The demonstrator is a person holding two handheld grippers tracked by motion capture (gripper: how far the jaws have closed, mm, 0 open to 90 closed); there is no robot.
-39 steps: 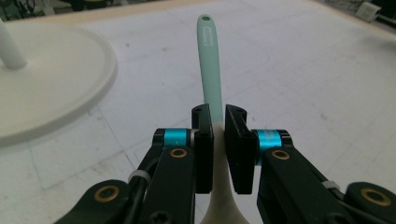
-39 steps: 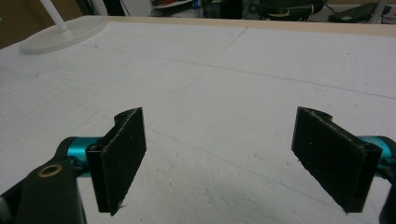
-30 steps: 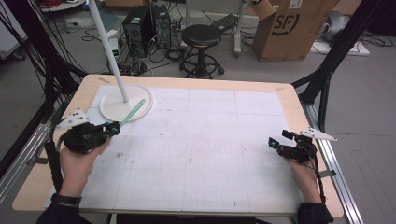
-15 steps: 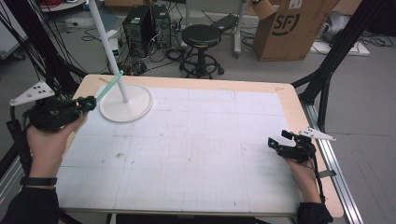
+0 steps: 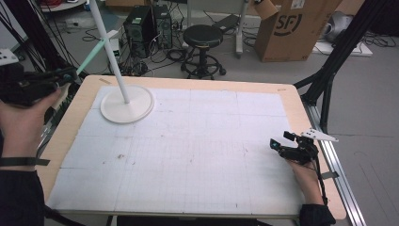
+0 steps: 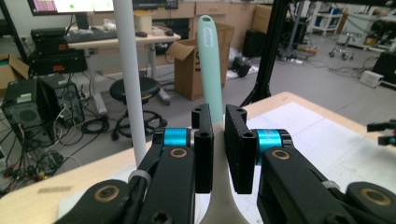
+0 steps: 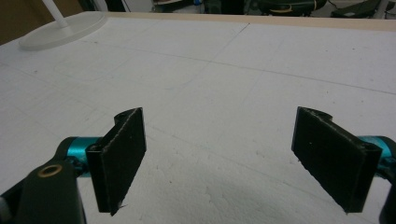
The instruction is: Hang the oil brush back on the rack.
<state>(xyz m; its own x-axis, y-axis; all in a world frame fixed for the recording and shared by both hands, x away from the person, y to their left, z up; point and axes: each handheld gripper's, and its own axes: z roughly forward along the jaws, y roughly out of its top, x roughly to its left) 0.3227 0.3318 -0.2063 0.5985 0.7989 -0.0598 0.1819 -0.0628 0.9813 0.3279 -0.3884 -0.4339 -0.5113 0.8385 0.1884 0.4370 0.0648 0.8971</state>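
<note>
Up left, left tool (image 6: pixel 218 140) clamping mint spatula (image 6: pixel 209 60), right tool (image 7: pixel 233 154) low, agape.

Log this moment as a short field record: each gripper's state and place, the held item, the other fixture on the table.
left gripper: shut on the mint-green utensil handle, raised off the table's left edge
mint-green utensil handle: clamped between the jaws, pointing away from the hand
right gripper: open, holding nothing, low over the white mat near the right edge
white mat: covers most of the table
white stand: round base on the mat's far left corner, pole leaning up
</note>
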